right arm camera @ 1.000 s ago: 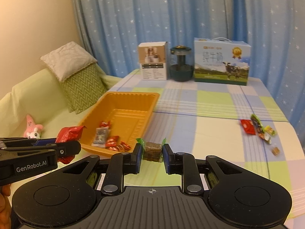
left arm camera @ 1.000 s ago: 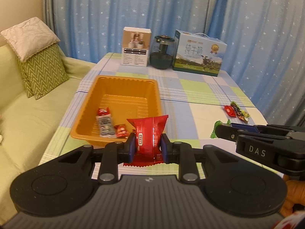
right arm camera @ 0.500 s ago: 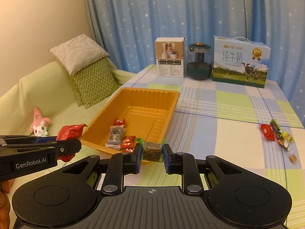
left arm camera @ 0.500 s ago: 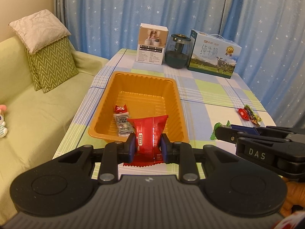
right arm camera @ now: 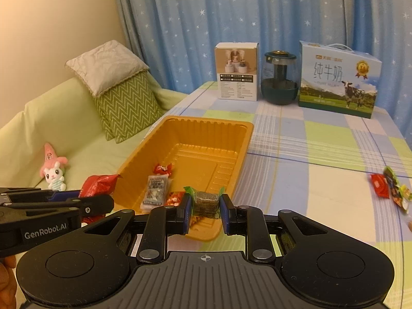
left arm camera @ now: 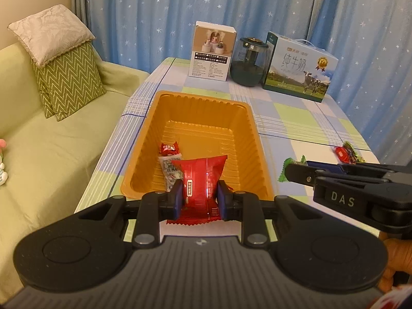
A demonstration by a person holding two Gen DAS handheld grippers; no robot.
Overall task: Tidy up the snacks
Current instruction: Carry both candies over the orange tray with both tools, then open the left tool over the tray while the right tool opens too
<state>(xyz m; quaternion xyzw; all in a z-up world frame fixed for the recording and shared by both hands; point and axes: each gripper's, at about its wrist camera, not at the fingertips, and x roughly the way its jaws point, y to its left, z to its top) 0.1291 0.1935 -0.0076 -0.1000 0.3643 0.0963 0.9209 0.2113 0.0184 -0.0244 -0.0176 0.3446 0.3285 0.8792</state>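
Near bench's left edge: orange tray [left arm camera: 255, 139] holding three small snacks [right arm camera: 156, 190]. Left claw [left arm camera: 200, 198] pinching red packet [left arm camera: 199, 180], right claw [right arm camera: 205, 209] pinching green-wrapped candy [right arm camera: 205, 202], both over tray's near end, unreleased. Remaining: small cluster of snacks [right arm camera: 387, 188] by bench's right edge.

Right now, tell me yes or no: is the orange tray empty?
No. The orange tray already holds a small red candy, a grey-white packet and another red wrapper near its front end.

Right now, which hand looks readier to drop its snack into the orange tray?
Left, probably. Its fingers hold the red packet above the orange tray's near end; the right hand's green-wrapped candy looks nearer the tray's near corner.
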